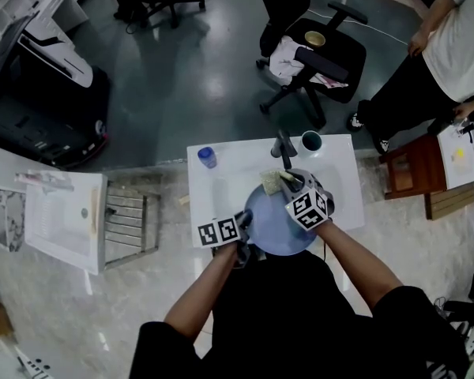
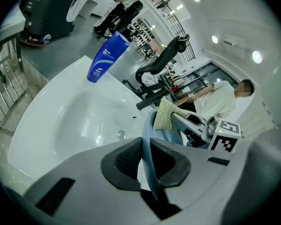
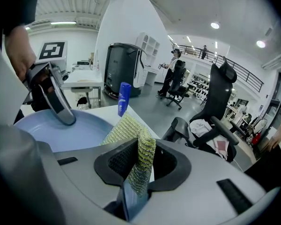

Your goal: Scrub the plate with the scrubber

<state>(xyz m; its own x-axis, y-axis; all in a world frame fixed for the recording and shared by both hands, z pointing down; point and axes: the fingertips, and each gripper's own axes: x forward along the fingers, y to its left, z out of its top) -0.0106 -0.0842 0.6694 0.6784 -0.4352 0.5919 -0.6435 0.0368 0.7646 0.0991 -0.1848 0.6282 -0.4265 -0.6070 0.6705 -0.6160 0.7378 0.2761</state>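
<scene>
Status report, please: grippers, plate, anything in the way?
Left hand-held gripper shut on plate rim. Right hand-held gripper shut on scrubber, at plate's far edge. Bottle, cup stand apart.

Bright ceiling lights, glossy glare on floor, heavy fisheye bending, dark vignetted corners, soft foreground blur

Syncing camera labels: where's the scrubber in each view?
Head view: scrubber at centre, on the far rim of the plate.
Left gripper view: right of centre, above the plate's edge.
Right gripper view: bottom centre, clamped in the right gripper.
Shared landmark: blue bottle, in all three views.
</scene>
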